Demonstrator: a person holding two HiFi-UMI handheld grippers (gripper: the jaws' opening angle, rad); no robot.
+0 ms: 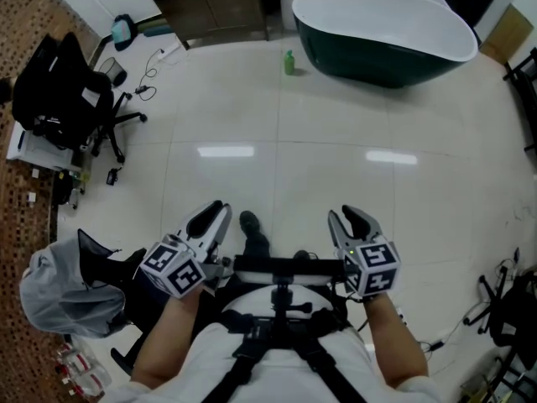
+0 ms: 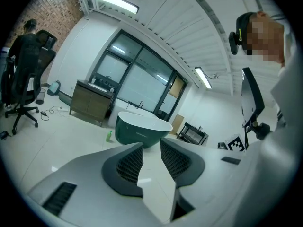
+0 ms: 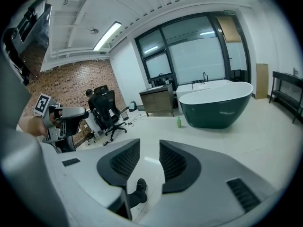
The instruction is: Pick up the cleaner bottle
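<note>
The green cleaner bottle point(image 1: 289, 62) stands on the floor point(image 1: 277, 116) beside the dark bathtub point(image 1: 394, 57), well apart from the left gripper point(image 1: 220, 211) and right gripper point(image 1: 351, 217), whose fingers stand narrowly apart, empty.

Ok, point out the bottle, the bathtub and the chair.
bottle point(image 1: 289, 64), head view, on its green body.
bathtub point(image 1: 369, 61), head view, on its dark outer wall.
chair point(image 1: 60, 86), head view, on its black back.

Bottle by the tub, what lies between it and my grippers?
Head view shows only bare floor between the bottle and the left gripper and right gripper.
</note>
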